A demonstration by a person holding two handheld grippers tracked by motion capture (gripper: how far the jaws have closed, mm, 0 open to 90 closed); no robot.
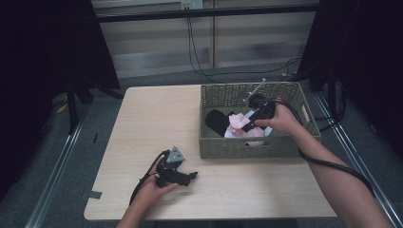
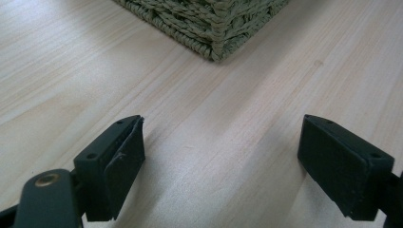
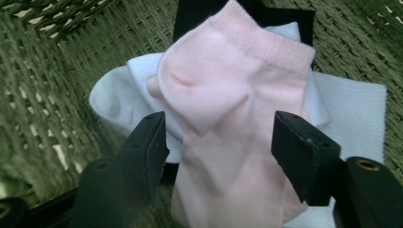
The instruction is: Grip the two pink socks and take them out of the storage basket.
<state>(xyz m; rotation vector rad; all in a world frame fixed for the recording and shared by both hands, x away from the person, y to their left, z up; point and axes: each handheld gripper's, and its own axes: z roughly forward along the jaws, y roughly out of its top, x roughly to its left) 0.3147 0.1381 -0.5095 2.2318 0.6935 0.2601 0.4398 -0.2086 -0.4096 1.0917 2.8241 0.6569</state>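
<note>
Right gripper view is showing the right hand-held gripper (image 3: 218, 156) spread astride a pink sock (image 3: 237, 95) lying in the wicker basket (image 1: 247, 147) at the counter's (image 1: 157, 118) right edge, nothing lifted out yet, while the left hand-held gripper (image 2: 221, 161) is resting spread and empty near the front edge.

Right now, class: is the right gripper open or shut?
Open. The right gripper has its jaws apart on either side of the pink sock, inside the woven basket.

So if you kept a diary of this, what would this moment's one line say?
left tongs: open, over bare table | right tongs: open, straddling pink sock | basket: pink, white, black socks inside
</note>
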